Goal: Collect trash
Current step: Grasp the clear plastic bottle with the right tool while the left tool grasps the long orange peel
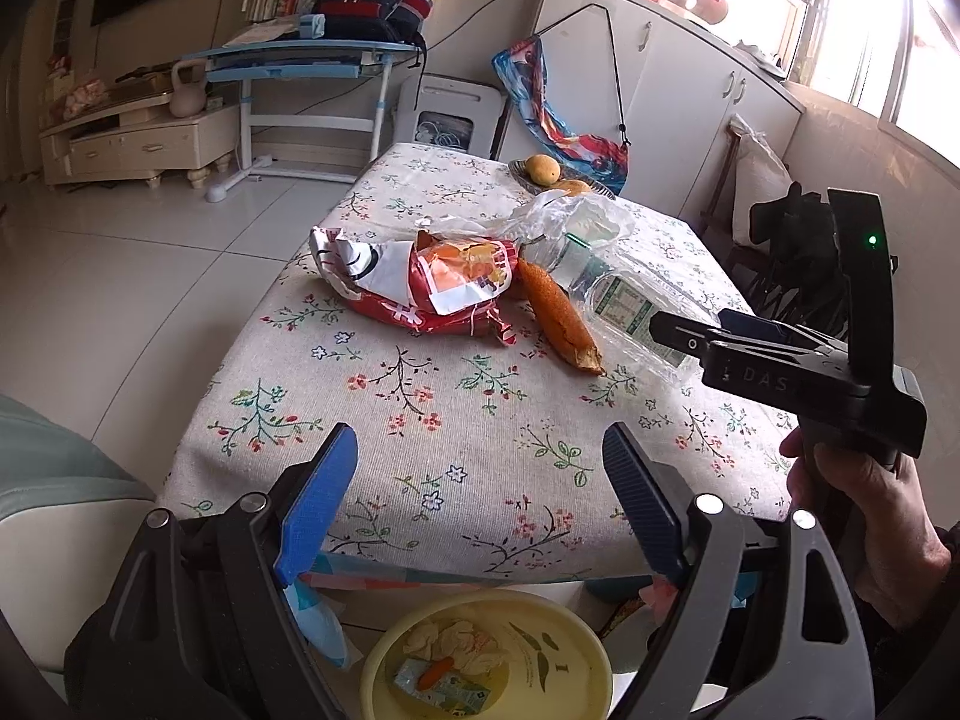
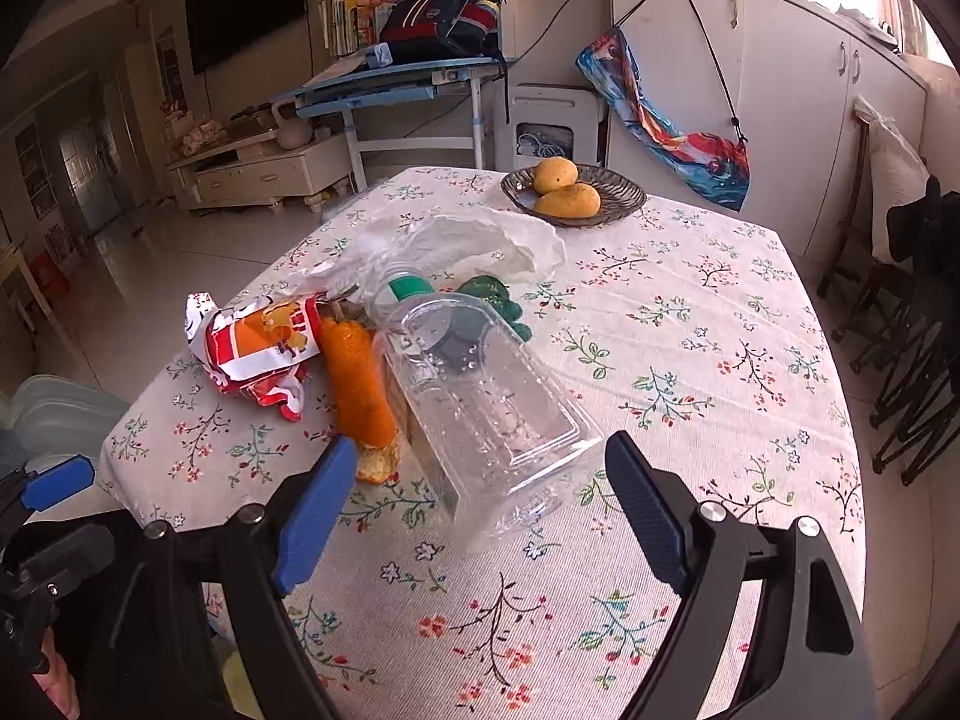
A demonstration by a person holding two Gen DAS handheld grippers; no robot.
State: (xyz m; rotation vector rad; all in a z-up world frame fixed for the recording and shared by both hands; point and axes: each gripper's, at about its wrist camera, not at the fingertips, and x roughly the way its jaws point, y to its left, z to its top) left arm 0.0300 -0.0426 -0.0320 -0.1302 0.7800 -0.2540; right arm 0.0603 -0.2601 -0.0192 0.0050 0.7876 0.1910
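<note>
On the flowered tablecloth lies a heap of trash: a crumpled red and white wrapper, an orange peel strip, a clear plastic bottle on its side, and a thin clear bag. My left gripper hangs open over the table's near edge, nothing between its fingers. My right gripper is open just short of the bottle's base, touching nothing; in the left wrist view it sits beside the bottle, held by a hand.
A yellow bin with scraps inside stands on the floor below the near table edge. A dark dish with two mangoes sits at the far side. Chairs stand to the right, white cabinets behind.
</note>
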